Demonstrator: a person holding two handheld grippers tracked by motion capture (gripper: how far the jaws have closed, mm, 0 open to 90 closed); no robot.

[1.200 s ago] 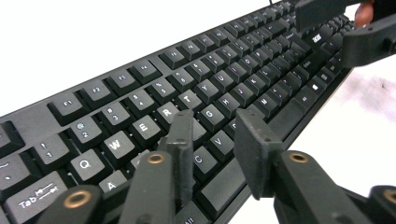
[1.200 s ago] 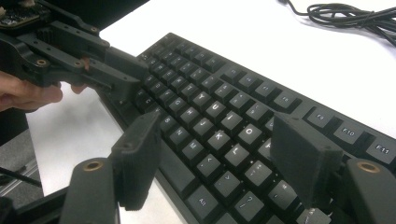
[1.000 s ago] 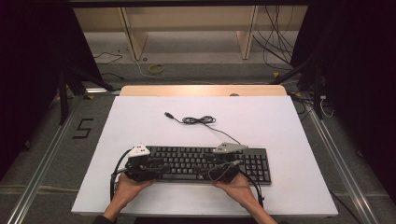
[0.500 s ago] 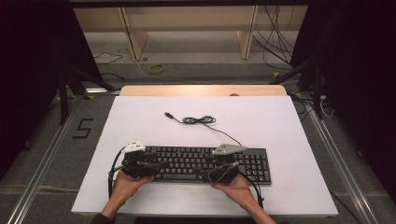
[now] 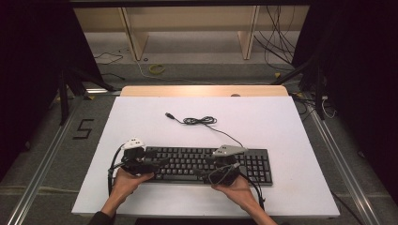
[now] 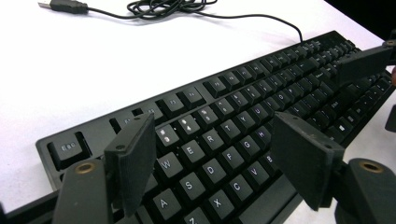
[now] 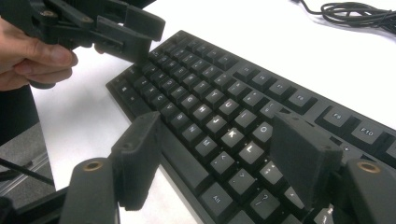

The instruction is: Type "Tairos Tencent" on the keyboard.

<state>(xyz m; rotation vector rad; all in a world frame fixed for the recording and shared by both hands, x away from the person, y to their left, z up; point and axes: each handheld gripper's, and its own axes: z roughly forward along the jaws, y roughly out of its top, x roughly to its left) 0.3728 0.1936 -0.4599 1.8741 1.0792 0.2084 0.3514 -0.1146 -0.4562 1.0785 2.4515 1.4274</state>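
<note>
A black keyboard [image 5: 187, 161] [image 6: 243, 93] [image 7: 210, 88] lies flat near the front of the white table [image 5: 291, 126]. Its coiled cable [image 5: 199, 121] [image 6: 163, 7] [image 7: 359, 11] trails away behind it, unplugged. My left gripper [image 5: 157, 165] [image 6: 212, 135] [image 7: 140, 35] hovers over the keyboard's left end. Its jaws have just been opening and stand wide above the letter keys, with nothing pressed between the pads. My right gripper [image 5: 202, 173] [image 7: 215, 135] is open too, over the front edge at the keyboard's middle. One of its jaws [image 6: 364, 63] is in the left gripper view.
The table's front edge runs just below both hands. A wooden strip [image 5: 202, 90] borders the far edge. Beyond it are shelf legs, floor cables and a yellow ring [image 5: 157, 68]. Metal rails flank the table on both sides.
The left gripper has shifted slightly to the left at the keyboard's left end. The keyboard, its cable and the right gripper have stayed where they were.
</note>
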